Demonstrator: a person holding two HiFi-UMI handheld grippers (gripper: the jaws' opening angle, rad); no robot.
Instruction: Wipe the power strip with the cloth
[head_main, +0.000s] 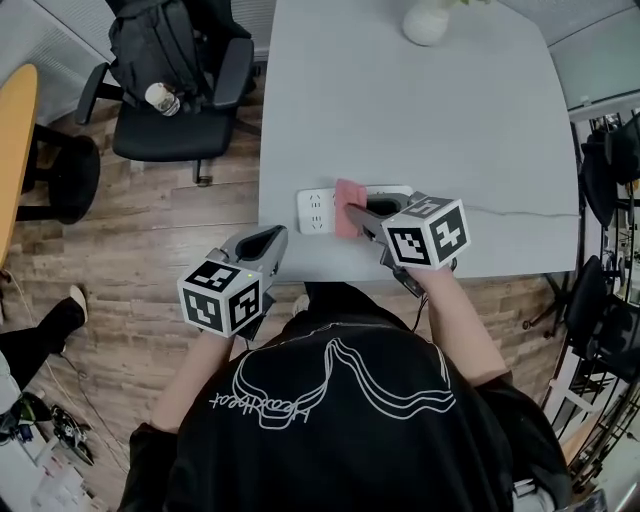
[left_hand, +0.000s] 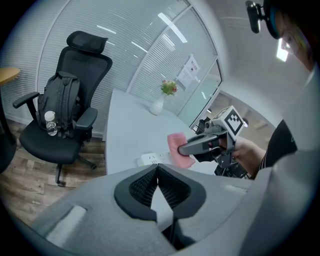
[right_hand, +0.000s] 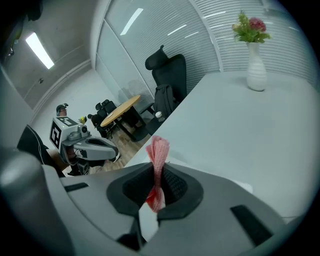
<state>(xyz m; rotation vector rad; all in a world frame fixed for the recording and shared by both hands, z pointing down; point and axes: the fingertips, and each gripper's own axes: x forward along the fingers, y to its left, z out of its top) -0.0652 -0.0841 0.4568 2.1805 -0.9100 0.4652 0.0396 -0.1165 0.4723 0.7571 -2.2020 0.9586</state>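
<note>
A white power strip (head_main: 320, 211) lies near the front edge of the grey table (head_main: 420, 120); it also shows in the left gripper view (left_hand: 152, 159). My right gripper (head_main: 358, 219) is shut on a pink cloth (head_main: 349, 208), which hangs over the strip's middle. In the right gripper view the cloth (right_hand: 158, 165) stands pinched between the jaws. My left gripper (head_main: 268, 240) is held off the table's front-left edge, over the floor, with its jaws together and nothing in them. The strip's right part is hidden behind the right gripper.
A white vase (head_main: 428, 20) with flowers stands at the table's far side. A black office chair (head_main: 180, 90) with a backpack and a bottle stands left of the table. A white cable (head_main: 520, 212) runs right from the strip. A round wooden table (head_main: 14, 140) sits far left.
</note>
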